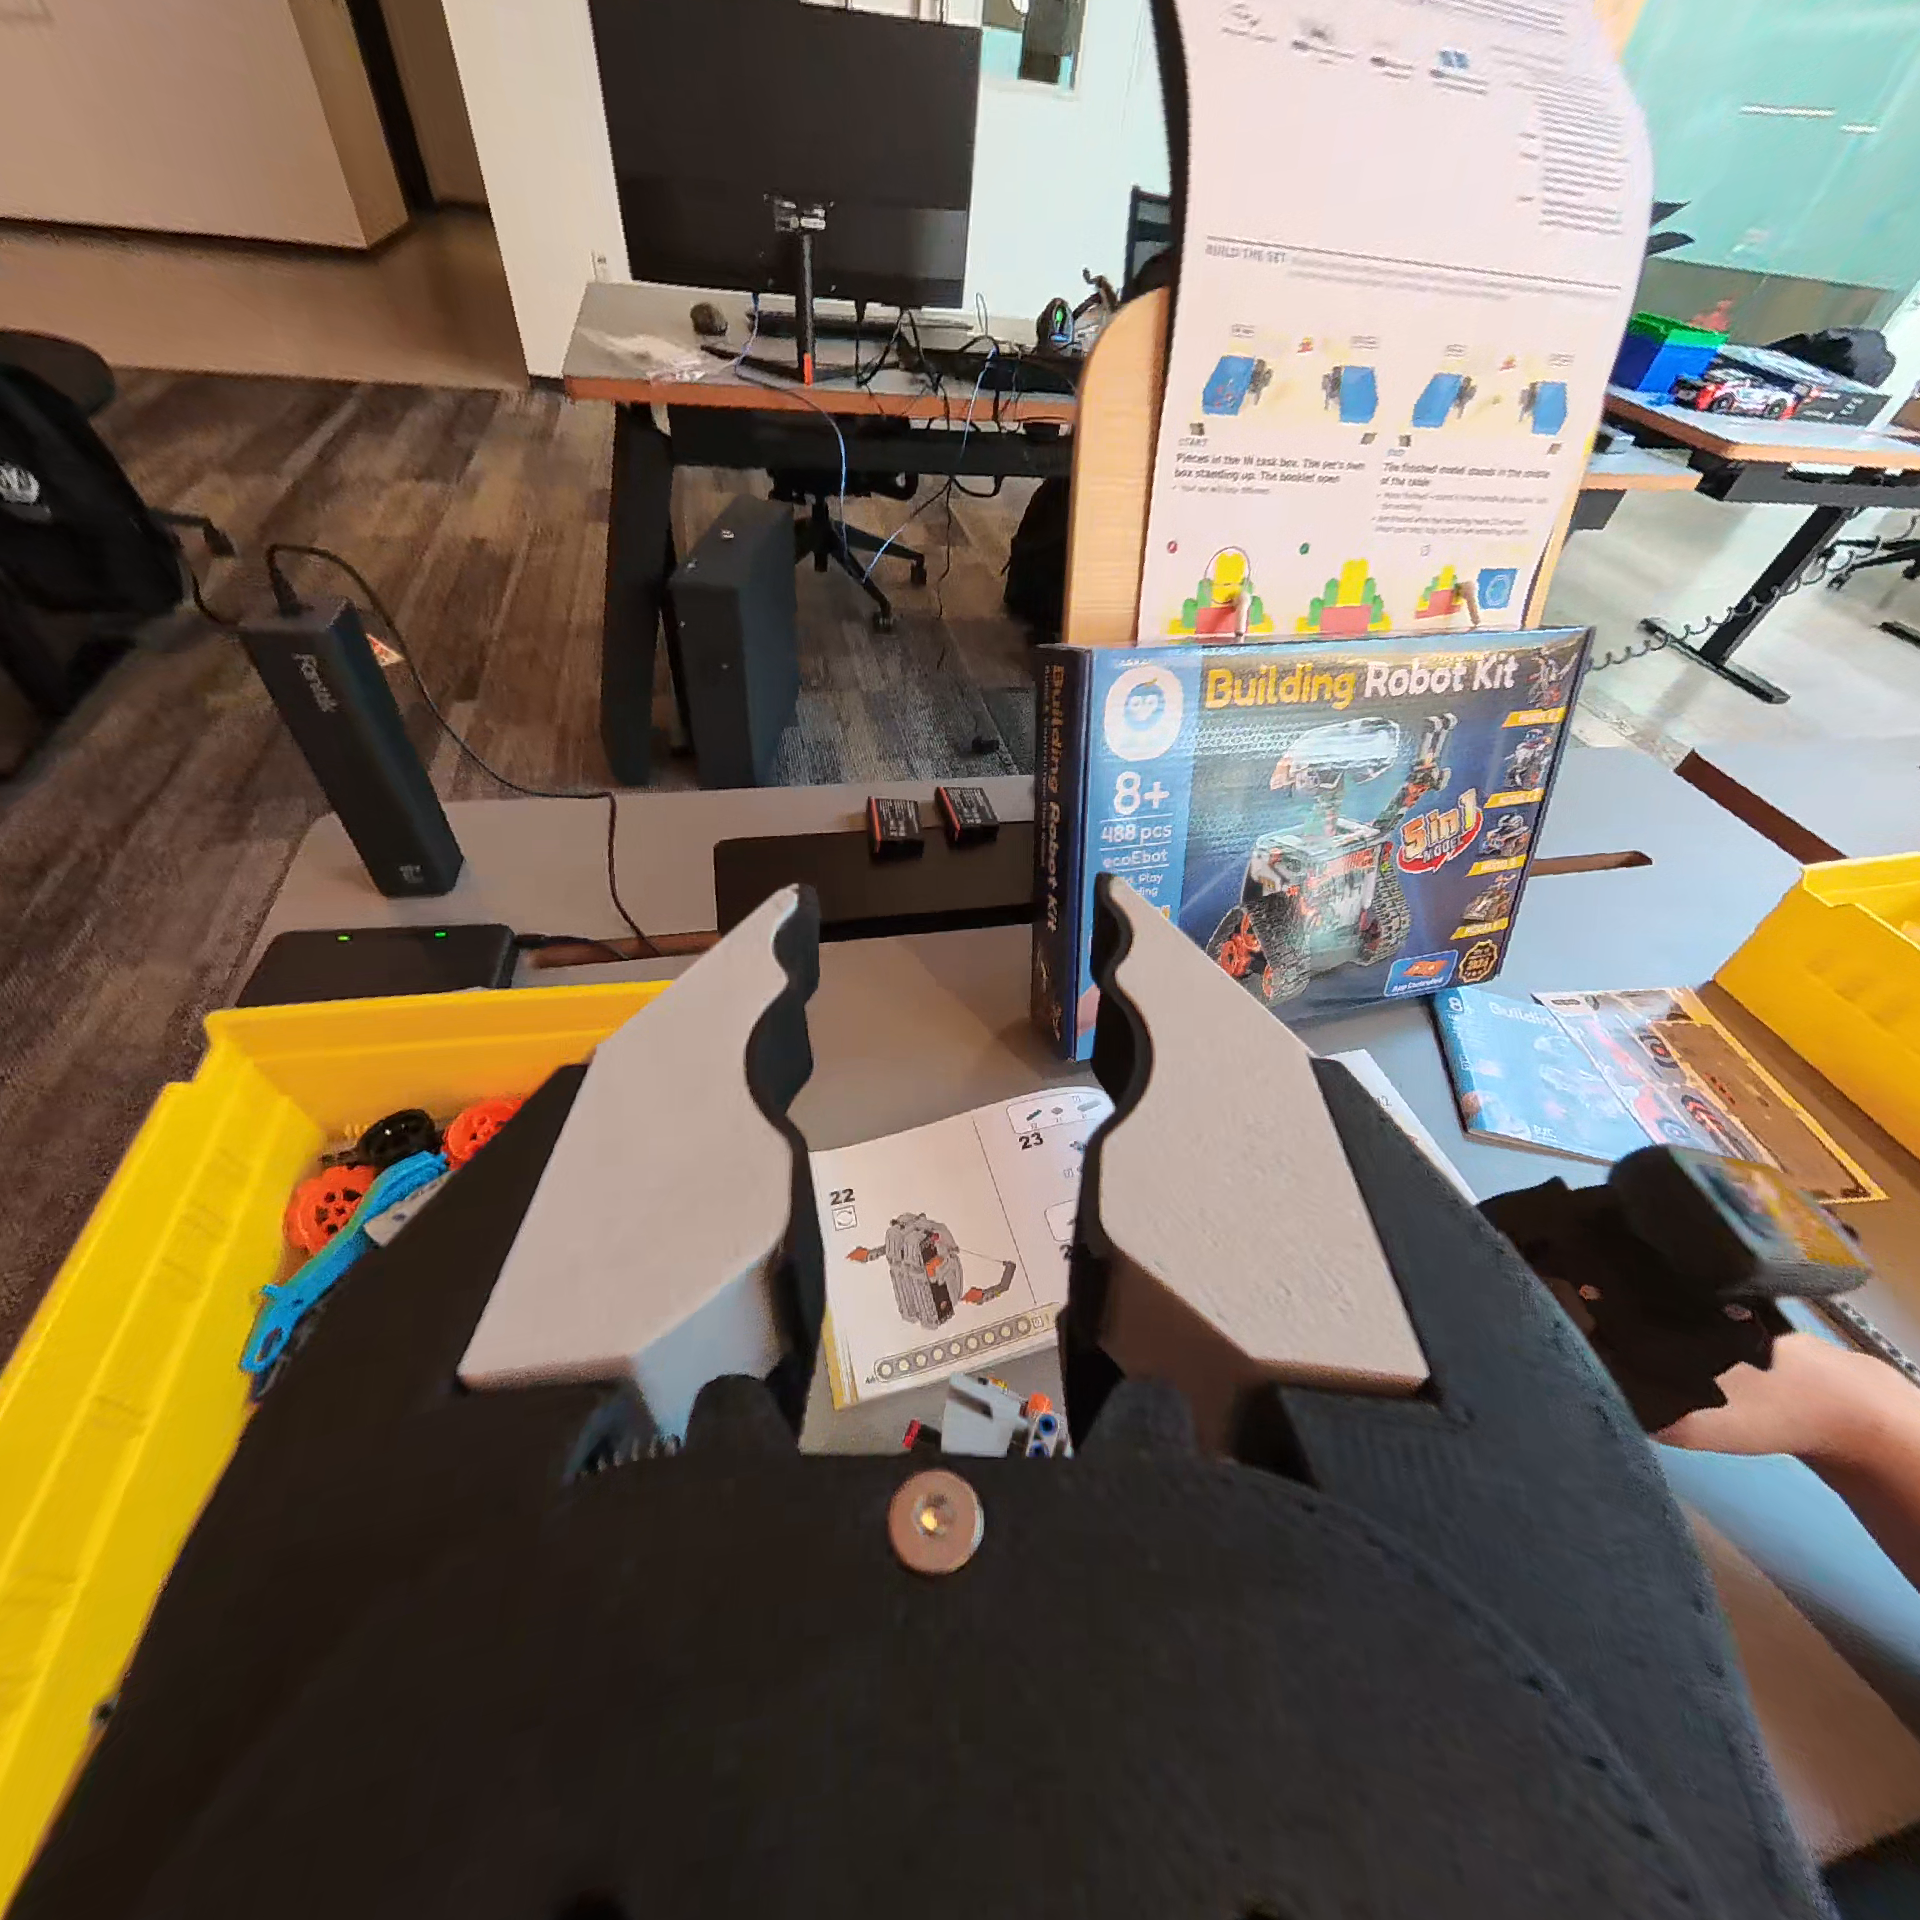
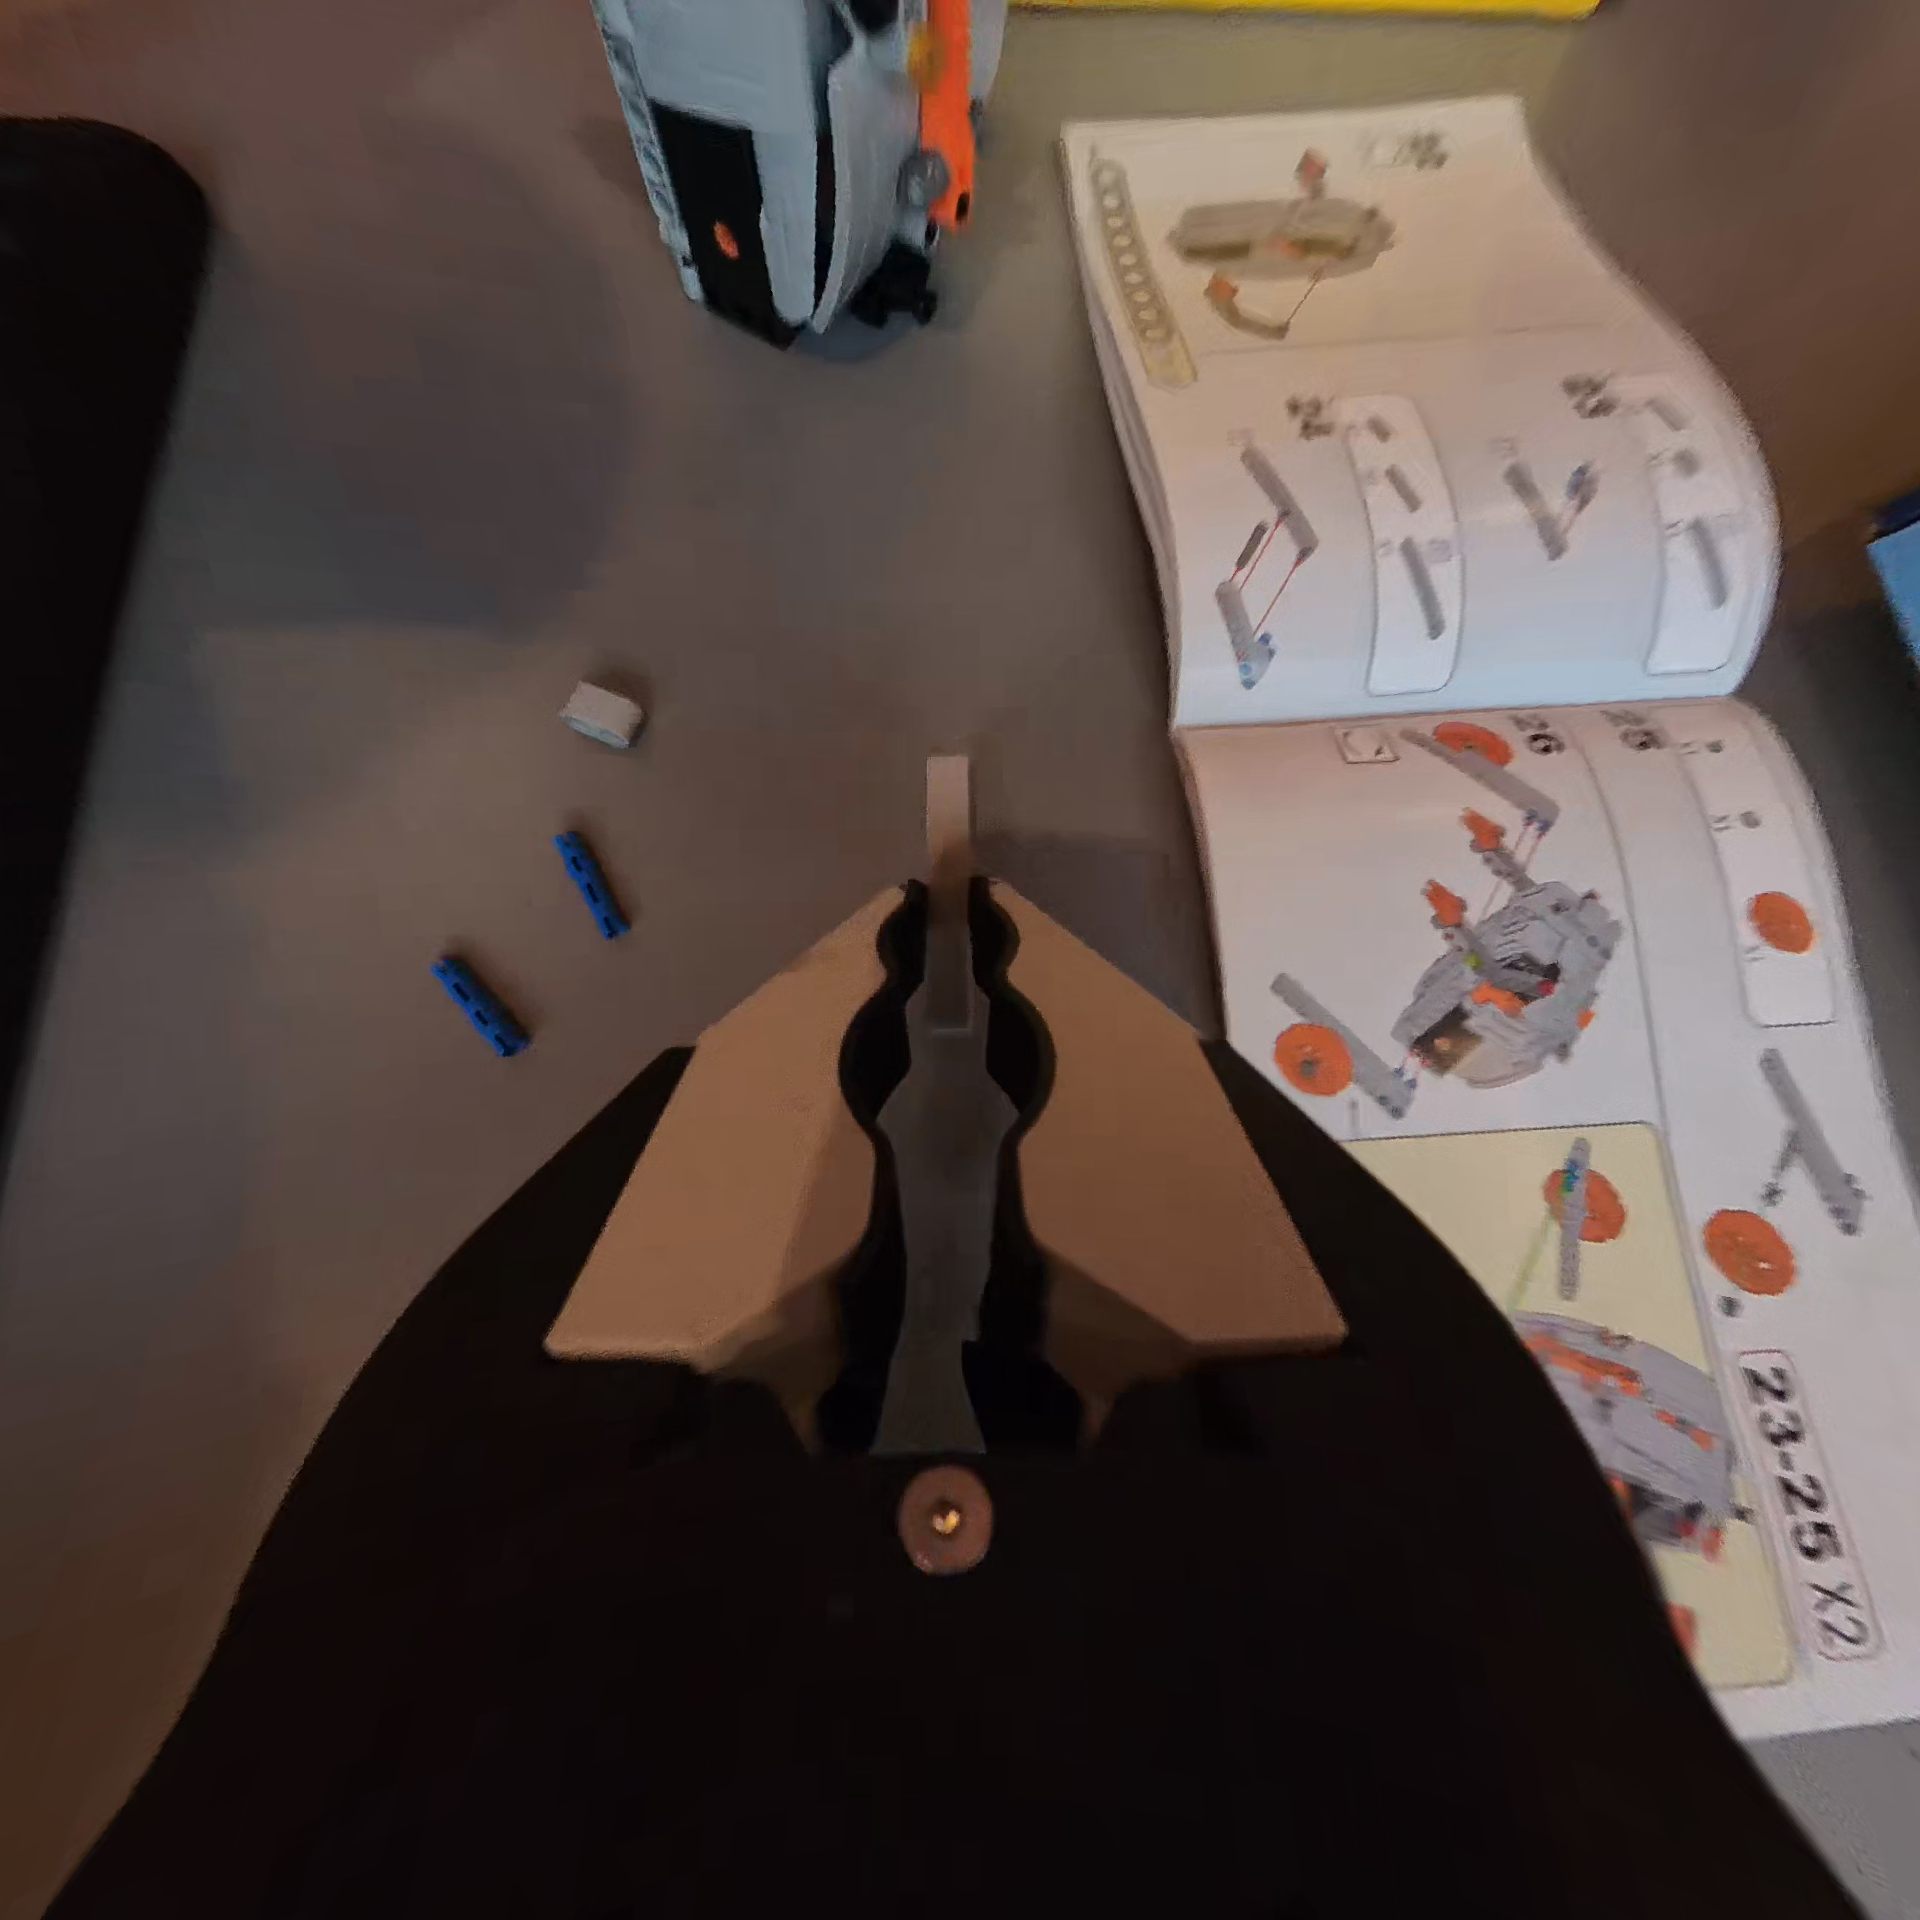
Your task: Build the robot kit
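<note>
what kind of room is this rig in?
Likely an office or lab workspace: desks with a monitor and cables behind, an office chair, and a grey table holding a building-kit box and a yellow parts bin.

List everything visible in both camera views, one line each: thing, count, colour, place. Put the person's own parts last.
kit box: one, blue, upright on the table's far side
instruction booklet: one, white, open, right of gripper
blue pins: two, left on table
grey piece: one, beyond the pins
partly built model: one, grey, black, orange, far
yellow bin: one, left, holding orange wheels
grey beam: one, held
left gripper: open
right gripper: shut on beam
</note>
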A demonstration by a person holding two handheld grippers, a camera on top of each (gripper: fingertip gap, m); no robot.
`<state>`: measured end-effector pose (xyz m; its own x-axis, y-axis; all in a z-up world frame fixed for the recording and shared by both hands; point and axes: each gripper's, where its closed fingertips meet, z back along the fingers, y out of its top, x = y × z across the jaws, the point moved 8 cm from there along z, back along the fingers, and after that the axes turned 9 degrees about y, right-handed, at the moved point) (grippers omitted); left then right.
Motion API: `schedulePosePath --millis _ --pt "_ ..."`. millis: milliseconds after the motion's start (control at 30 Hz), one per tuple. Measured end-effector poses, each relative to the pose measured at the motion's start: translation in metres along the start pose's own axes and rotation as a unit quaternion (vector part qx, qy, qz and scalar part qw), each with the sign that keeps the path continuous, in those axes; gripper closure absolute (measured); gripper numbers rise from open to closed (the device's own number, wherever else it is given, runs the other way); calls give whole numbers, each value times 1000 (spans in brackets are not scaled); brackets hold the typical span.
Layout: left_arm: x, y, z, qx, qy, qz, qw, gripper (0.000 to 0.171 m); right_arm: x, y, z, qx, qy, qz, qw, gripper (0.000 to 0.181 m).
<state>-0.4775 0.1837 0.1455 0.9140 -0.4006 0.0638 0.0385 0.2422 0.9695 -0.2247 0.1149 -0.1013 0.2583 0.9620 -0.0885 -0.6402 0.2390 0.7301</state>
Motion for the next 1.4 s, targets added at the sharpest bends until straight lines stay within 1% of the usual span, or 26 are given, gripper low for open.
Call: schedulePosePath --millis 33,67,100,133,167,233,300,367,433,500,600,633,700,733,800,933,1000,1033,1067,1133,1167,1267,1300,1367,1400 --pt "-2 0 0 -2 1 4 1000 121 0 -6 -4 -15 15 -10 1000 172" --pt "-3 -1 1 -3 1 5 1000 121 0 -5 -4 10 24 -13 1000 174" --pt "-2 -1 1 -4 0 4 1000 120 1 -5 -4 15 32 -17 999 174" --pt "0 -1 0 -5 -2 0 1000 120 0 -5 -3 12 31 -14 999 164" --pt "1 -1 0 -9 -5 -4 1000 120 -2 -2 -2 14 25 3 1000 156" --pt "4 -3 0 -18 -7 -11 1000 119 -18 15 -1 45 30 62 997 152" --pt "4 -3 -1 -23 -9 -13 1000 119 -38 30 -9 57 65 102 991 155" --pt "5 -3 -1 -23 -13 -11 1000 119 -49 34 -26 43 94 123 987 156" --pt "6 -4 -1 -25 -16 -11 999 119 -49 31 -40 15 109 116 987 156" --pt "7 -4 -1 -29 -20 -14 999 119 -47 31 -45 -2 125 103 987 156" --pt "9 -4 -1 -31 -24 -19 999 119 -45 29 -50 -16 137 89 986 161" --pt "9 -4 -1 -32 -24 -19 999 120 -46 30 -50 -12 144 87 986 168" --pt "8 -4 -1 -32 -24 -15 999 119 -46 30 -49 -18 143 84 986 169" --pt "7 -4 -2 -32 -24 -12 999 119 -45 29 -47 -21 135 87 987 173" --pt "8 -5 -2 -33 -26 -13 999 119 -38 29 -39 -8 94 87 992 174" --pt "10 -5 -3 -36 -28 -17 999 119 -21 19 -22 16 52 19 998 174" --pt "11 -6 -4 -39 -29 -18 999 118 -17 11 -22 3 44 7 999 174" --pt "11 -6 -4 -41 -29 -19 999 118 -17 9 -25 -5 45 7 999 173" --pt "11 -7 -5 -43 -29 -20 998 118 -17 10 -25 5 48 7 999 174" --pt "12 -8 -6 -46 -30 -21 998 118 -18 11 -26 5 53 6 999 169" --pt "12 -8 -6 -47 -31 -22 998 118 -20 12 -24 11 53 11 998 163" --pt "12 -7 -4 -45 -32 -24 998 118 -29 16 -11 27 64 21 997 162" --pt "12 -7 -3 -42 -33 -23 998 118 -33 16 -6 25 74 22 997 162" --pt "10 -6 -1 -37 -36 -19 998 119 -44 12 -2 -3 101 19 995 162" --pt "10 -6 -1 -36 -38 -18 998 118 -48 10 -2 -15 102 25 994 162"
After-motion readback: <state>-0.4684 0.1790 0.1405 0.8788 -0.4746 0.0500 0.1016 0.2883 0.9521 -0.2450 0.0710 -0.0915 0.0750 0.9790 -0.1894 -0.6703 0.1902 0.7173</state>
